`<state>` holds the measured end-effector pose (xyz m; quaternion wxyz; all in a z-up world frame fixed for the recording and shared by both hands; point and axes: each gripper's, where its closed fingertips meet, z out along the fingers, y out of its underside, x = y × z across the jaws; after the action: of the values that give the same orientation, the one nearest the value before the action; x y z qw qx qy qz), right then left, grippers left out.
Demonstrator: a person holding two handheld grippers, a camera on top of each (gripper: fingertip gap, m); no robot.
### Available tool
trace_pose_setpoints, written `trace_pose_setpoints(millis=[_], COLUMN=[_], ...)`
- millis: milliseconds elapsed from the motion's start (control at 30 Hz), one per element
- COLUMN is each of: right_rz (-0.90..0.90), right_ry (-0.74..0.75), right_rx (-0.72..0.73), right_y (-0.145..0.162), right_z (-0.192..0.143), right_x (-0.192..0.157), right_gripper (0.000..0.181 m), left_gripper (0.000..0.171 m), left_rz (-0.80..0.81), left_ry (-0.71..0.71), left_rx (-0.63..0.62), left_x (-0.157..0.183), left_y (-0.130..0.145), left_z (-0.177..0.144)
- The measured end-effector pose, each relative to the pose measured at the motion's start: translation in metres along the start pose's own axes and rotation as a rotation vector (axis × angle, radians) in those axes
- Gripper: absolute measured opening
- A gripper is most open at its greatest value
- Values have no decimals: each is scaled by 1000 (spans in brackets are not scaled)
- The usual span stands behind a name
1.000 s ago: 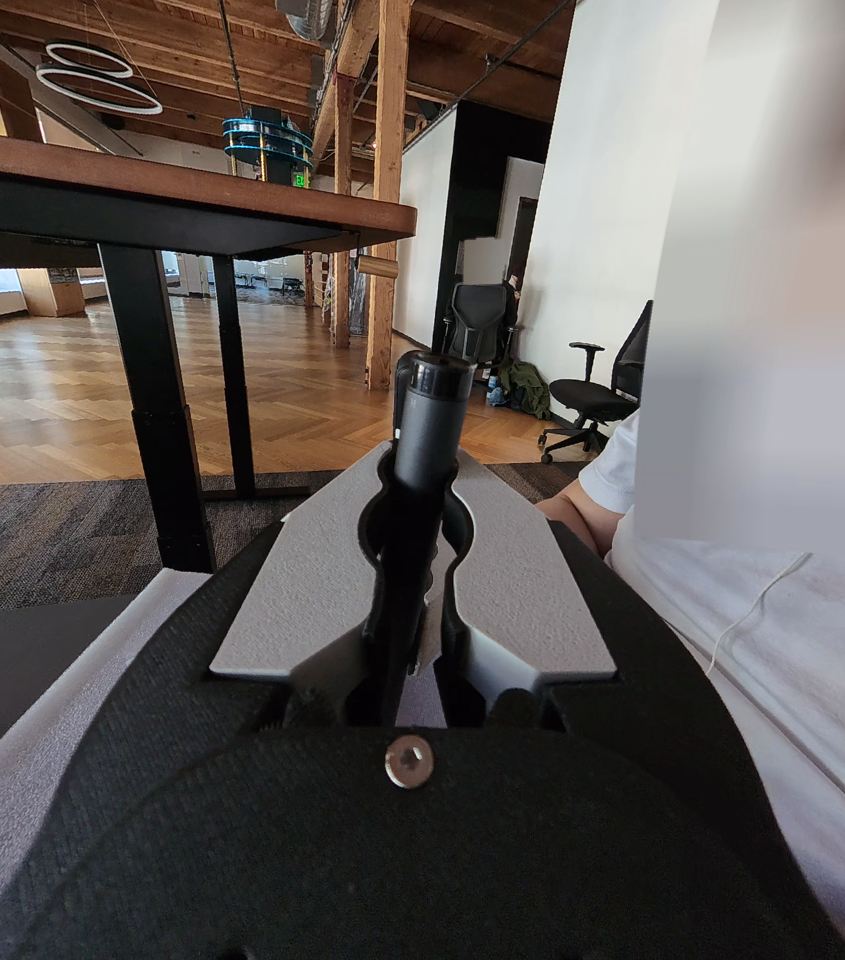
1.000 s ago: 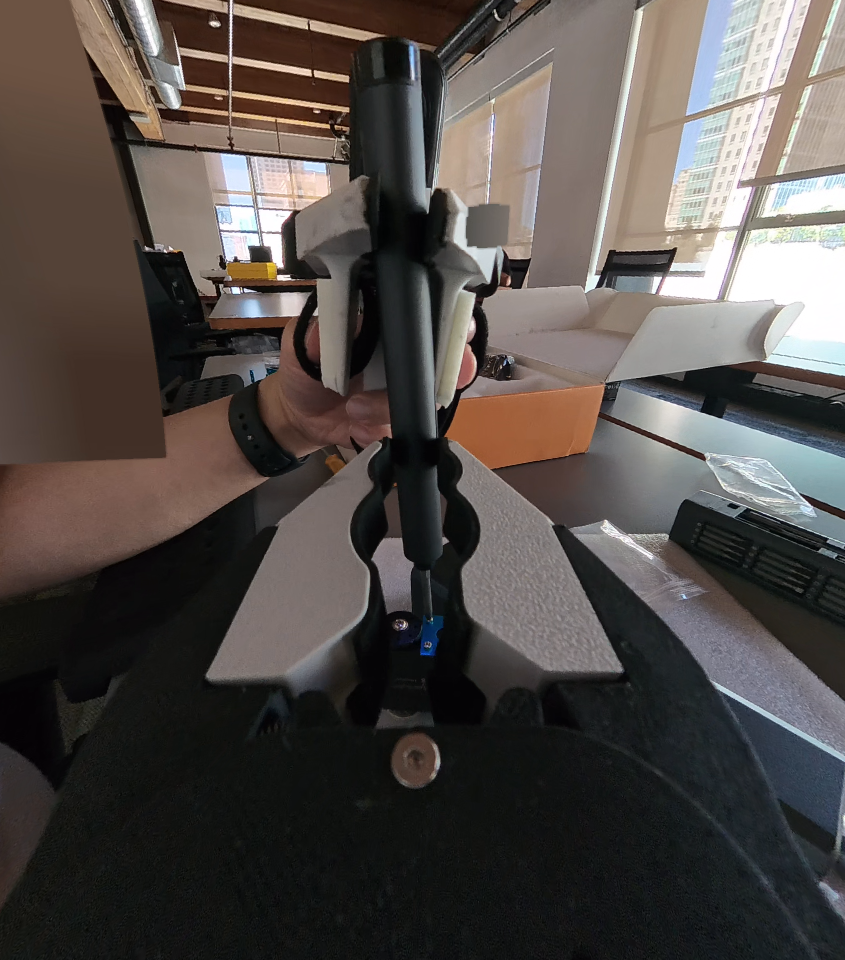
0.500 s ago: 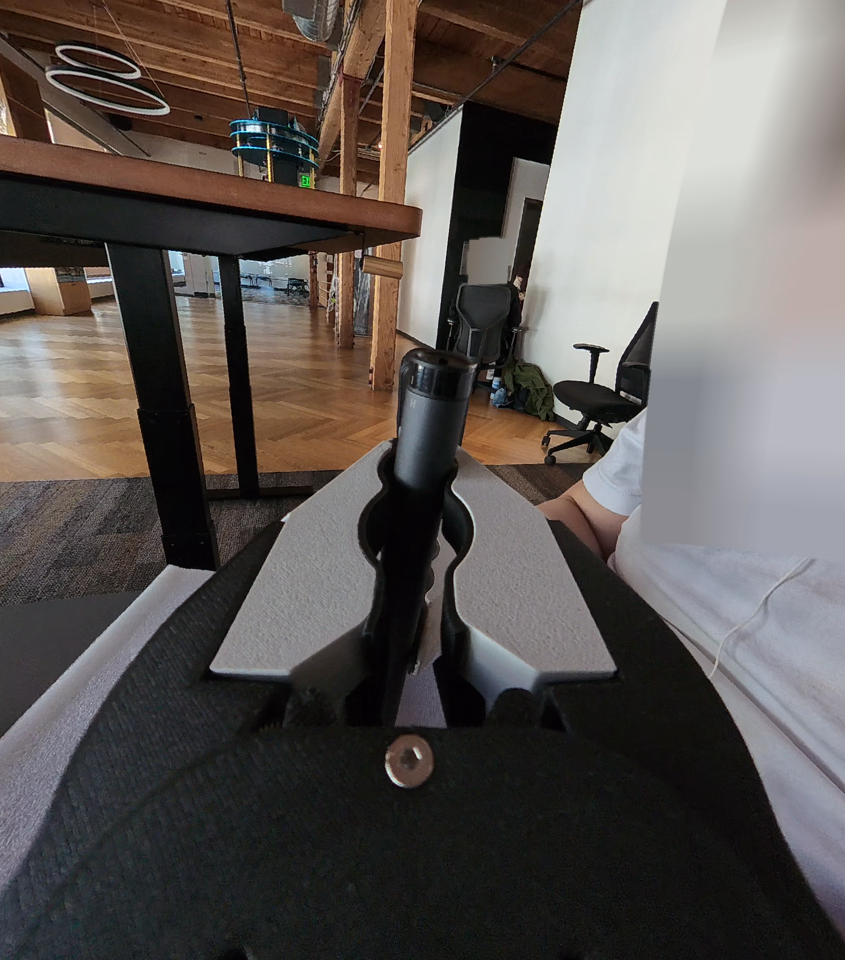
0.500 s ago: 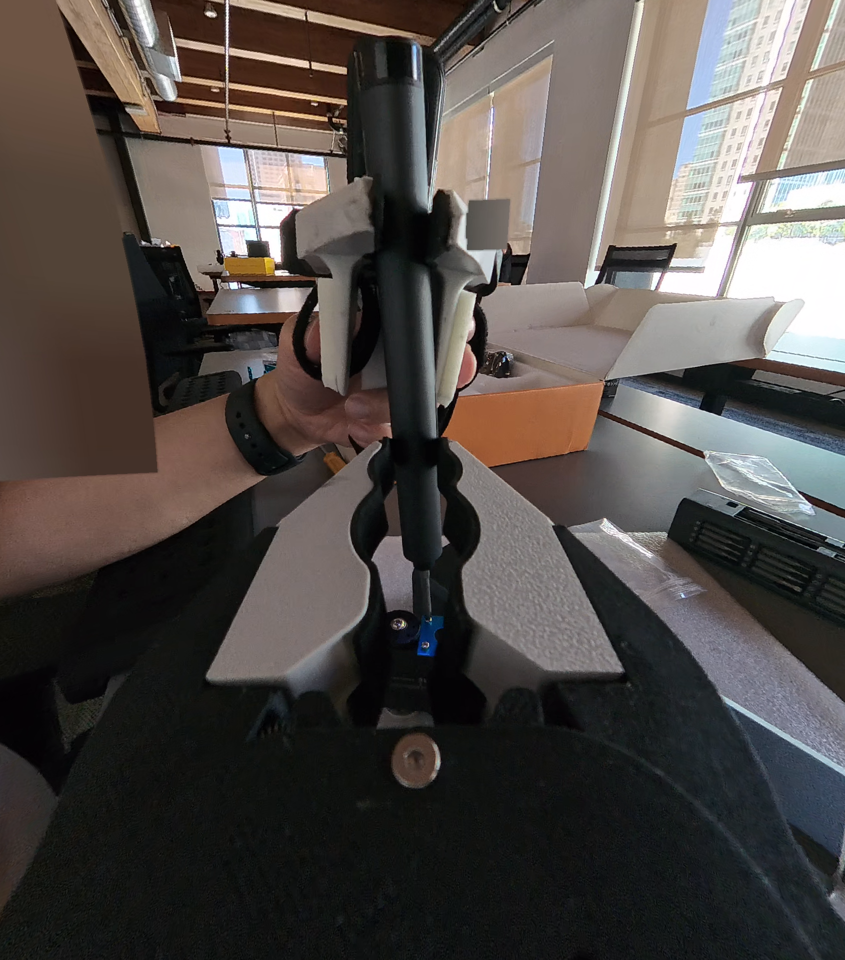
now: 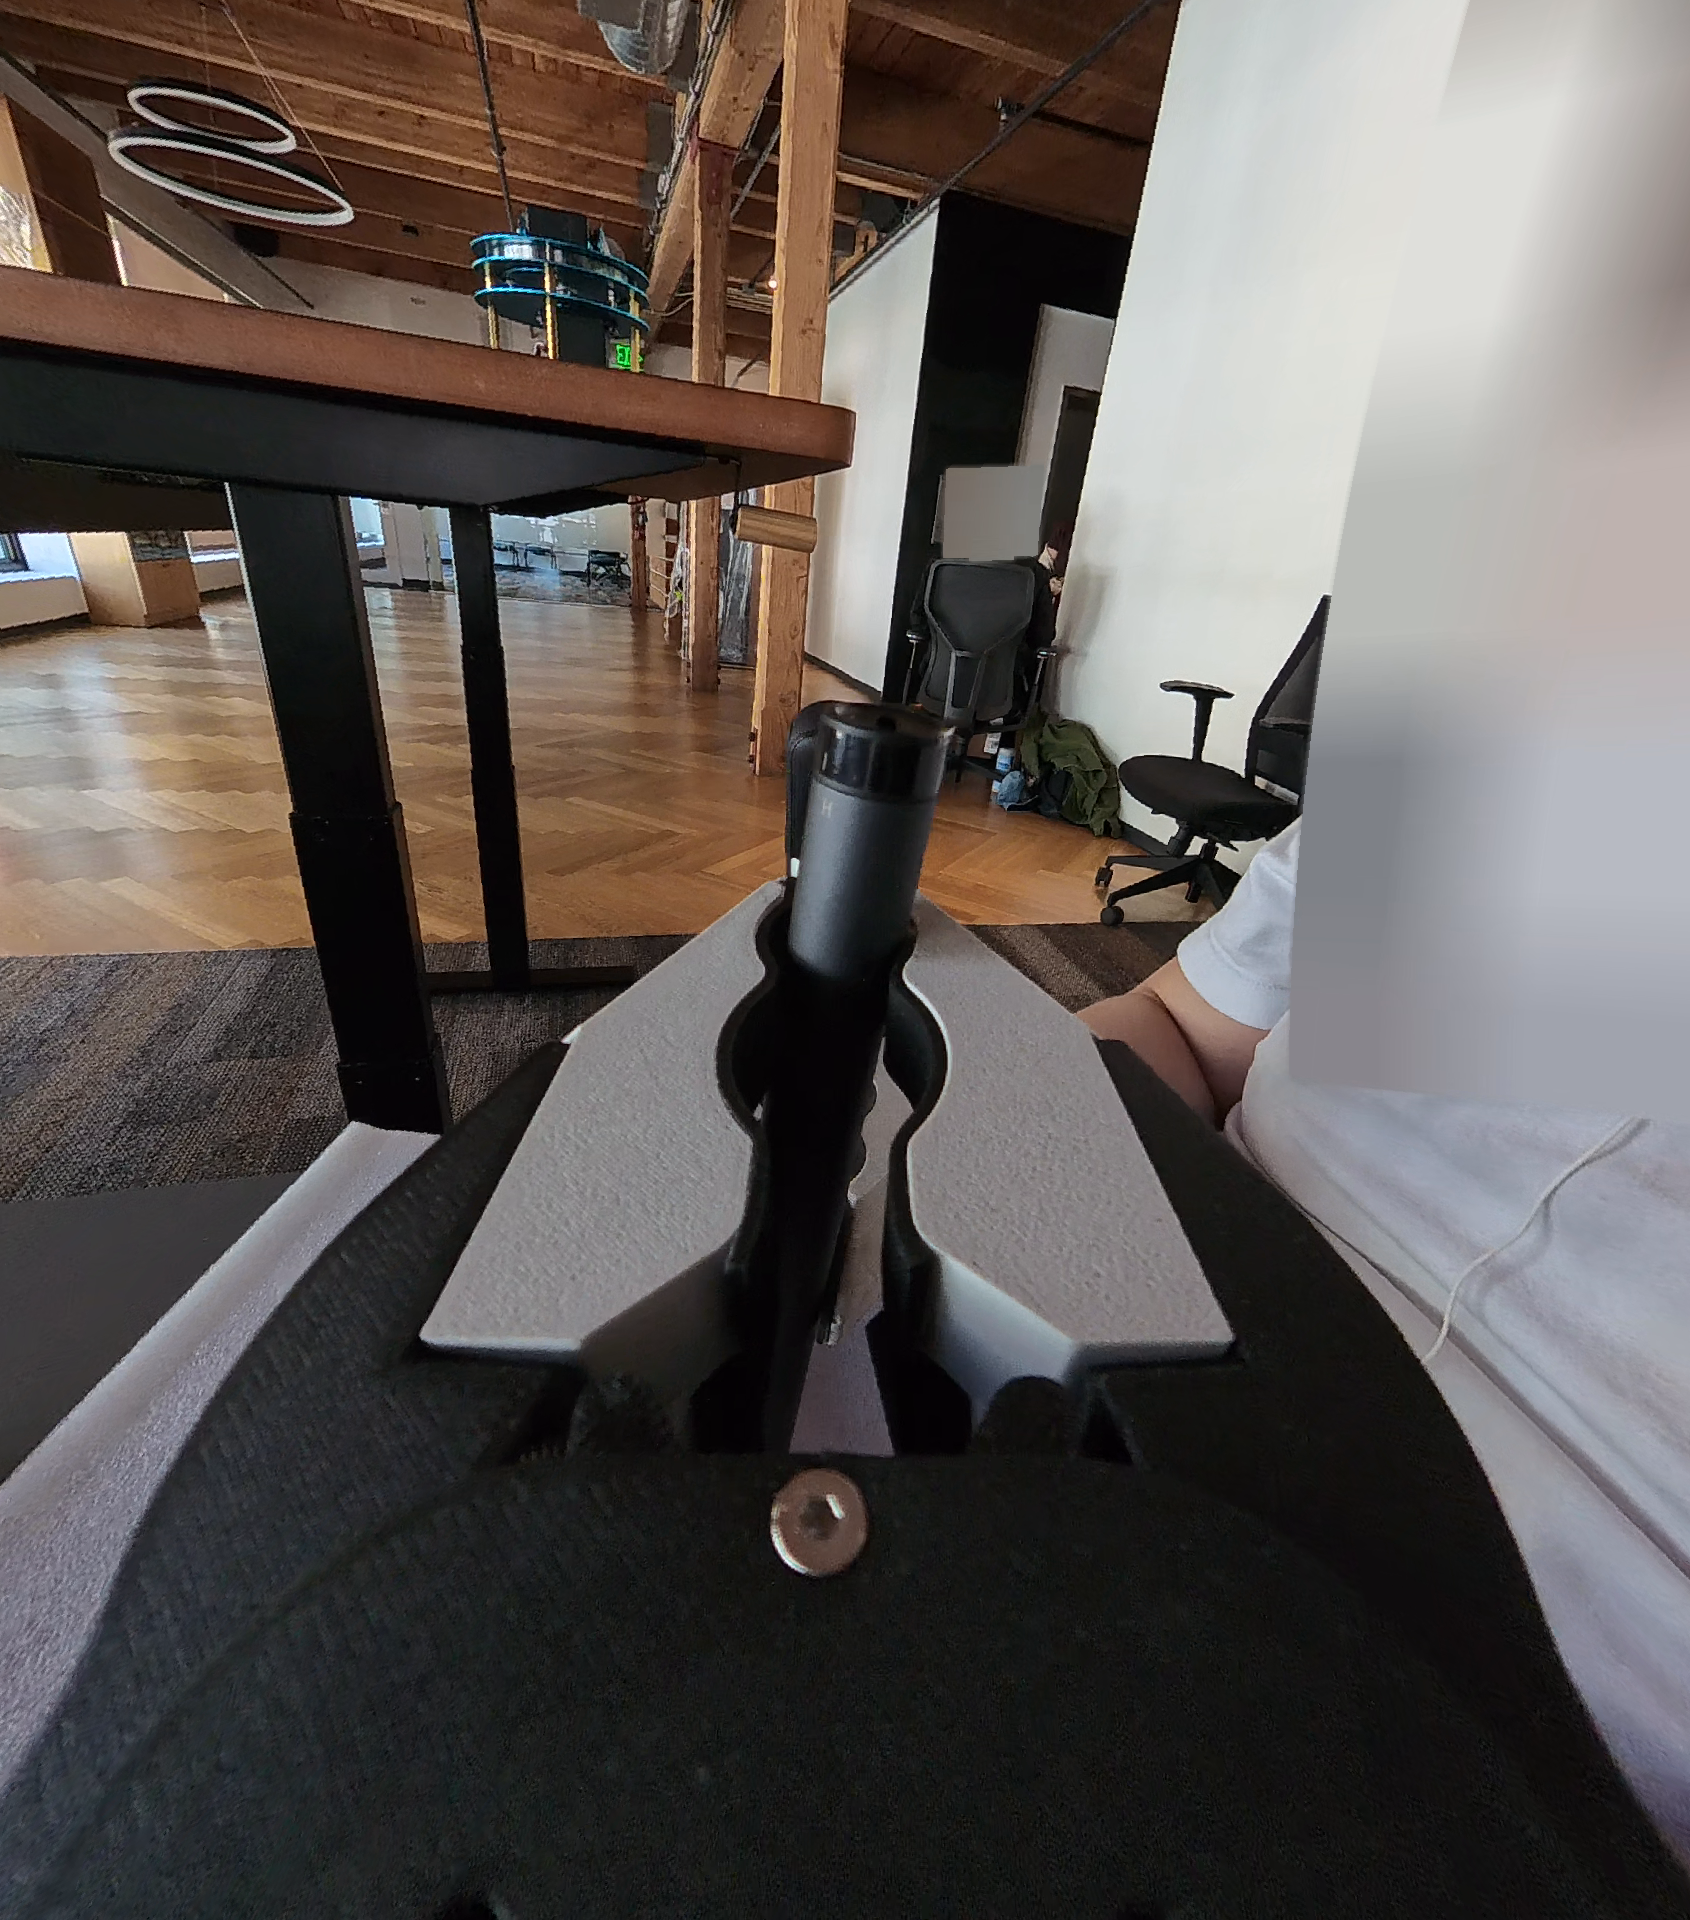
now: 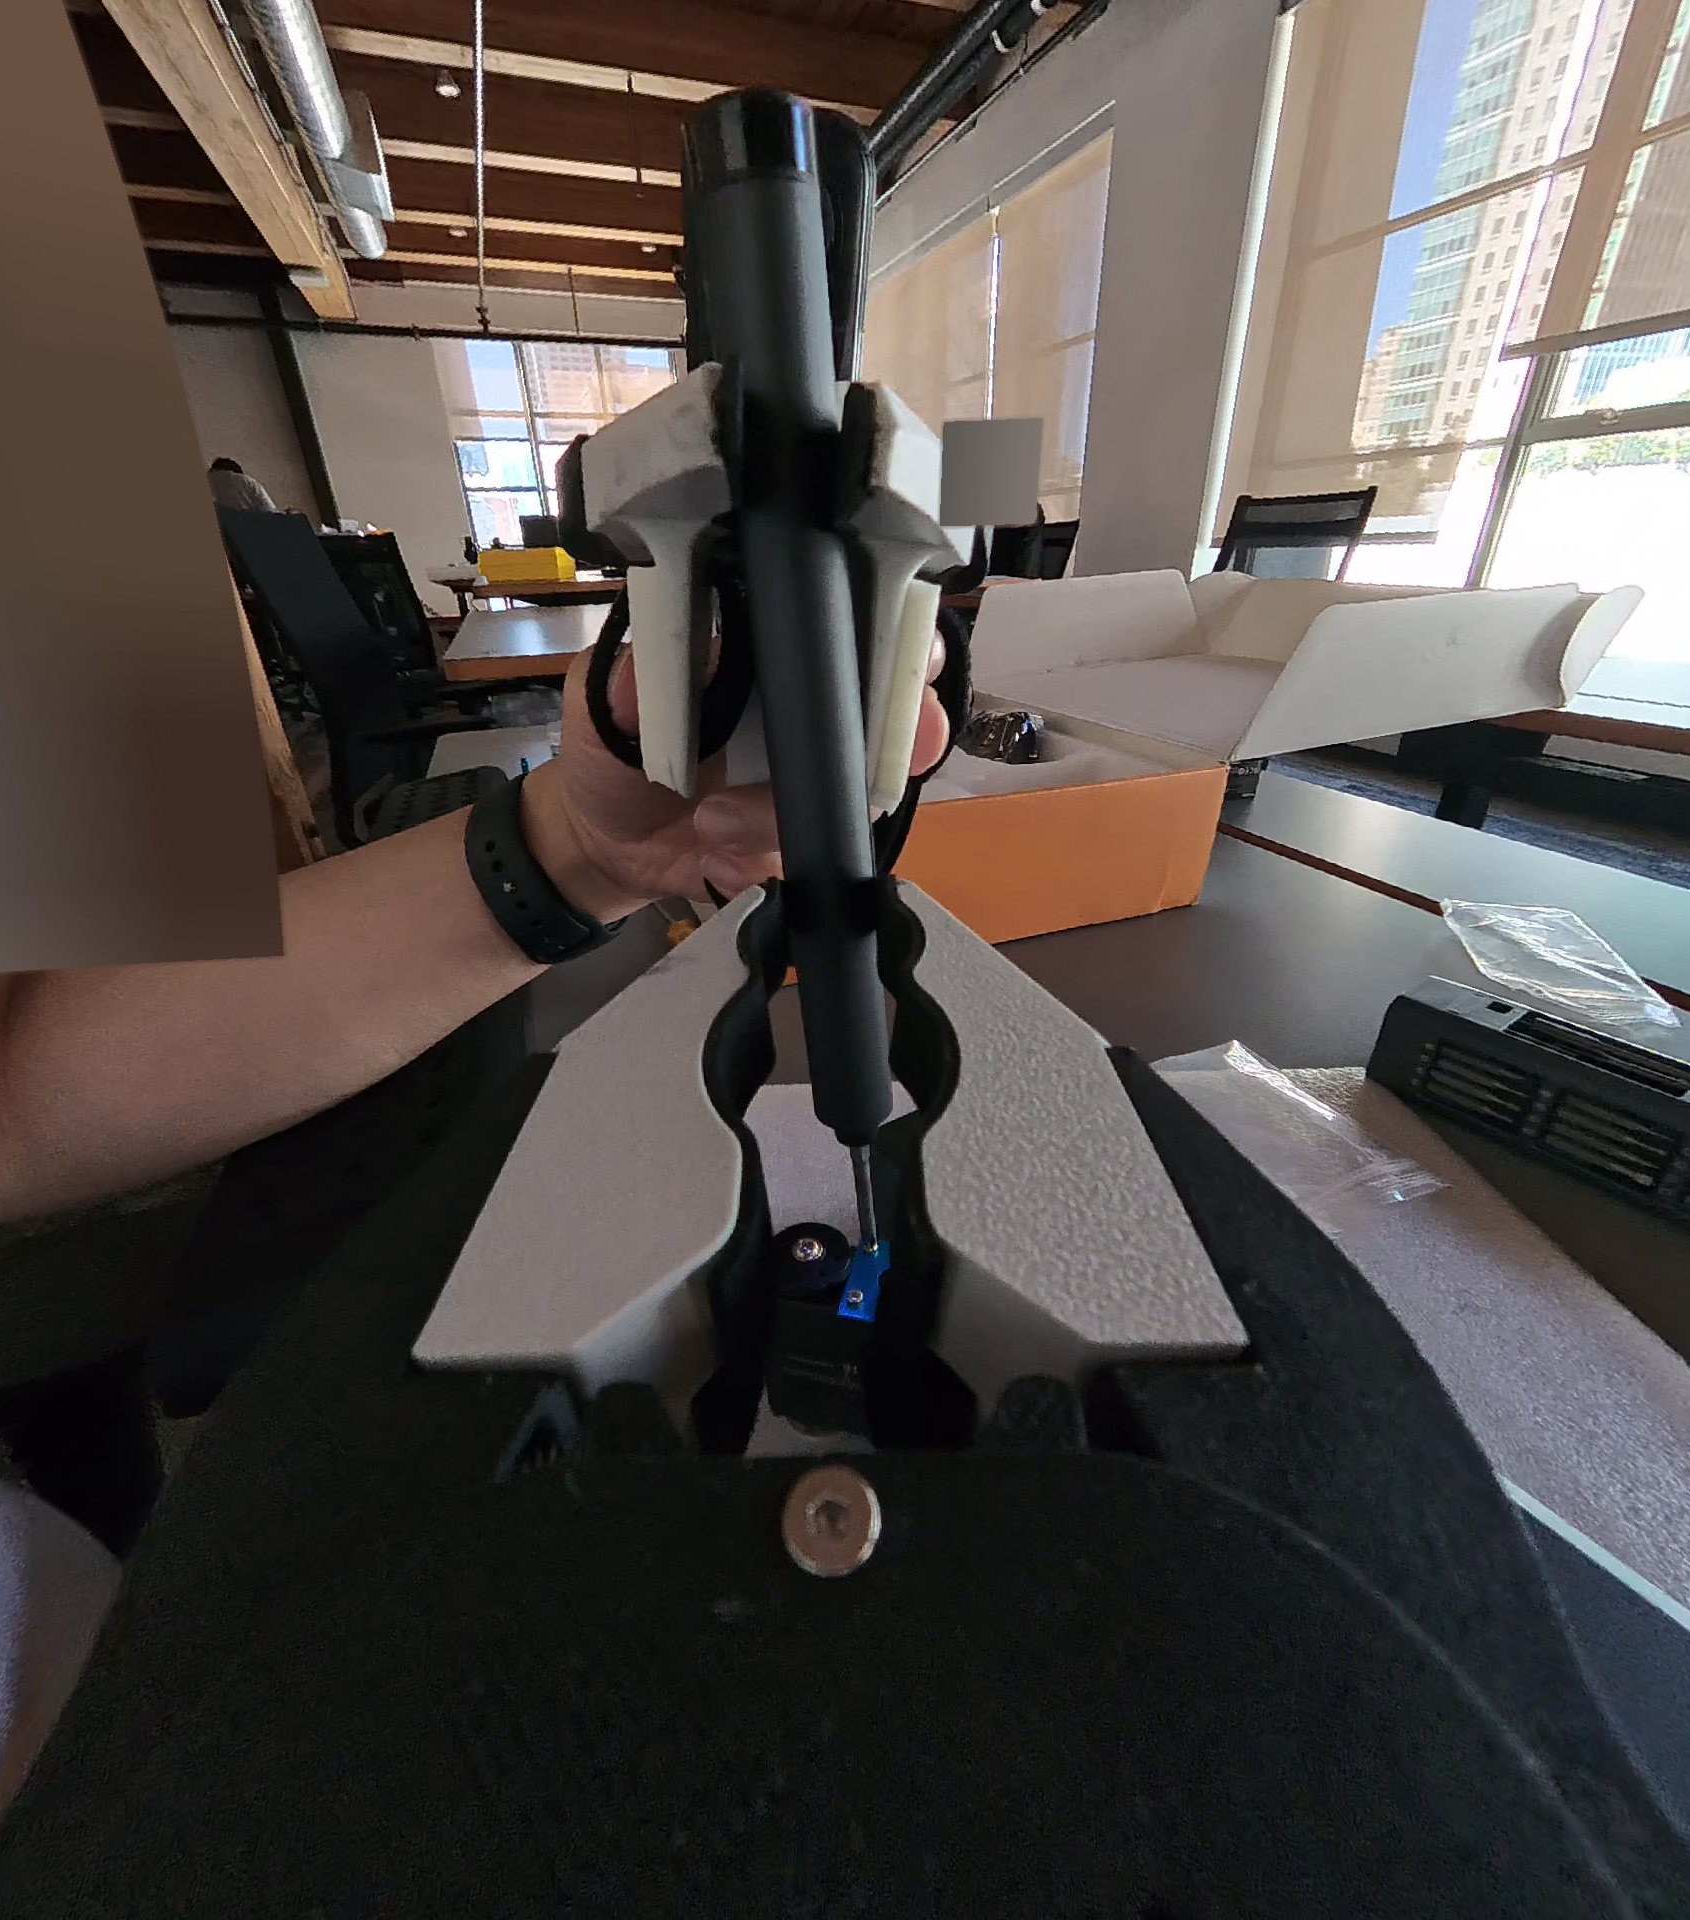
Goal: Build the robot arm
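Observation:
My left gripper (image 5: 846,914) is shut on a dark grey electric screwdriver (image 5: 867,831), whose butt end sticks out past the fingertips. In the right wrist view the left gripper (image 6: 779,582) holds the screwdriver (image 6: 799,312) upright, with a hand and a black wristband behind it. The shaft passes down between the tips of my right gripper (image 6: 825,904). Deep between the right fingers sits a small black part (image 6: 815,1351) with a blue bracket (image 6: 862,1283). The screwdriver's bit (image 6: 865,1195) rests on the top of the bracket. The right jaws stand close together around the part.
An open orange box with a white lid (image 6: 1059,842) stands behind on the dark table (image 6: 1288,935). A black slotted case (image 6: 1589,1112), a clear plastic bag (image 6: 1547,945) and a white foam sheet (image 6: 1443,1299) lie at right. A wooden-topped desk (image 5: 353,364) and an office chair (image 5: 1194,800) stand beyond. One gripper's finger ends stand about 8 cm off the other's. From the right gripper's tips to the black slotted case (image 6: 1589,1112) is close to 25 cm.
Almost nothing. The left wrist view has drifted very slightly. Both grippers keep their hold and the bit stays on the blue bracket.

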<state>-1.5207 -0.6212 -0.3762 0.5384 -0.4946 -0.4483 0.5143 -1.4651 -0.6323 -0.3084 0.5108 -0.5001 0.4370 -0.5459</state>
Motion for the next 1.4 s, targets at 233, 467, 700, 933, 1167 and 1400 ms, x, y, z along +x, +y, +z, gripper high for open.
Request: trace_pose_setpoints(millis=[233, 467, 700, 933, 1167, 1400], right_rz=[-53, -43, -38, 3, -126, -192], right_ry=[15, 7, 8, 12, 88, 119], right_rx=[-26, -21, -14, -42, -47, -58], right_y=[1, 1, 0, 8, 5, 5], right_z=[-1, -1, 0, 2, 2, 2], right_x=[0, 0, 0, 2, 2, 3], right_gripper=[17, 17, 17, 17, 17, 17], left_gripper=[13, 12, 13, 12, 12, 12], left_rz=[0, 3, 4, 0, 0, 6], left_ry=[9, 1, 5, -3, -5, -11], left_rx=[-3, -5, -6, -2, -3, -4], left_x=[2, 1, 2, 0, 0, 0], left_y=[1, 1, 1, 0, 0, 0], left_z=[2, 1, 2, 0, -1, 0])
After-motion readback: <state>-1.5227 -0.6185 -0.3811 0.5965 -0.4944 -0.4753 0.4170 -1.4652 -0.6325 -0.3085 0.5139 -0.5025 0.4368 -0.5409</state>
